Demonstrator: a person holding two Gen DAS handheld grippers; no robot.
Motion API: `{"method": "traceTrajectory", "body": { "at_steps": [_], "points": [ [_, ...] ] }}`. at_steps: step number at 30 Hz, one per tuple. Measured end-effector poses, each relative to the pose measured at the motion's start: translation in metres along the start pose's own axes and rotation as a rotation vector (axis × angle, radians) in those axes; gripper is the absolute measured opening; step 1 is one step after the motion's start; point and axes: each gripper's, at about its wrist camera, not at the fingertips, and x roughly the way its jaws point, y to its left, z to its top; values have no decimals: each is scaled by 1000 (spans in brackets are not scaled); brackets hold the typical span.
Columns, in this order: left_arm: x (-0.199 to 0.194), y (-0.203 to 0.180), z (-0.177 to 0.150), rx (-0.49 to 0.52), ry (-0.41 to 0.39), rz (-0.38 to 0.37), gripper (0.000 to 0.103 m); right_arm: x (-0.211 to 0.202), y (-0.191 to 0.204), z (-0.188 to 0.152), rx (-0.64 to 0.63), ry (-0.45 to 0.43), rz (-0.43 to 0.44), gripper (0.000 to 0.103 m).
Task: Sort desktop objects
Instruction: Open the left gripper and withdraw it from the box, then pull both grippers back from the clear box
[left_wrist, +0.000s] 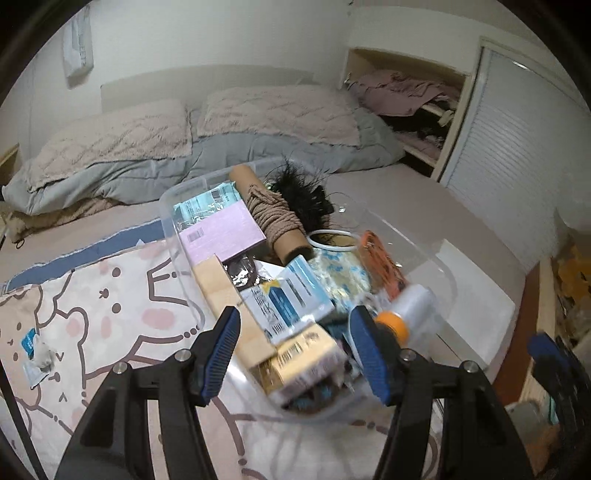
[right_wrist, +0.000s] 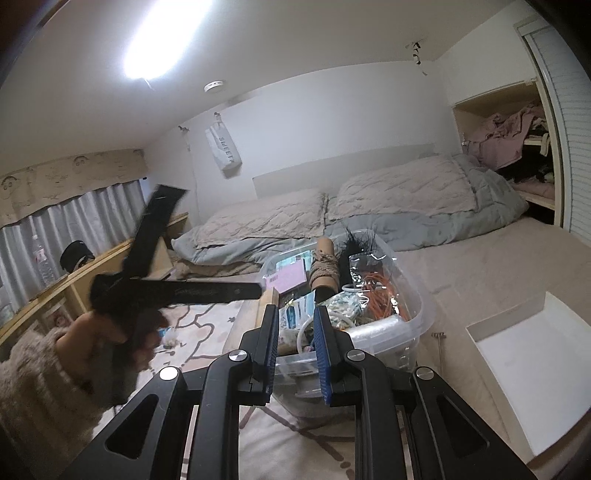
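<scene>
A clear plastic storage bin (left_wrist: 177, 206), crammed with boxes, a rope-wound cardboard tube (left_wrist: 273, 218) and orange cord, sits on a beige bed (right_wrist: 491, 258) with quilted pillows (right_wrist: 402, 195). The left claw (left_wrist: 295, 354) is spread, empty; the right claw (right_wrist: 295, 354) is pressed together, empty.

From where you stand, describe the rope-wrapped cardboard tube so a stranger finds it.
On the bed sits a clear plastic bin full of clutter. Toward its far end, between the pink booklet and black feathers, lies the cardboard tube: the only brown cylinder, wound with tan rope.
</scene>
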Motion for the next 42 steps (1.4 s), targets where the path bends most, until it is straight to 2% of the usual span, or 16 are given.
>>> {"method": "traceTrajectory", "body": {
  "at_steps": [4,7,12,15,19,22,23,25,26,27,37,42],
  "points": [
    [-27,-6,-14,21,-36,-30,63,-4,10,2,0,-10,-29,18],
    [-46,-10,-24,37,-70,-41,72,-8,18,2,-15,-15,-49,18],
    [-79,-12,-40,59,-135,-41,73,-15,28,1,-15,-27,-65,18],
    [-98,-11,-49,71,-190,-22,82,-18,35,-1,-16,-30,-79,18],
    [-120,-10,-60,85,-249,-7,86,-28,44,-3,-14,-40,-94,19],
    [-133,-8,-67,84,-282,-6,93,-36,53,-5,-29,-56,-124,19],
    [-137,-7,-70,86,-294,-4,93,-39,55,-6,-33,-63,-132,23],
    [-144,-7,-77,88,-314,1,96,-45,60,-9,-36,-86,-160,63],
    [-147,-6,-80,87,-321,0,99,-48,62,-10,-36,-102,-177,94],
    [-150,-5,-83,85,-328,0,101,-53,65,-13,-43,-132,-197,100],
    [-164,1,-107,104,-377,26,103,-67,80,-25,-105,-172,-307,103],
    [-169,6,-118,95,-393,10,103,-74,81,-34,-88,-168,-320,103]
  ]
}}
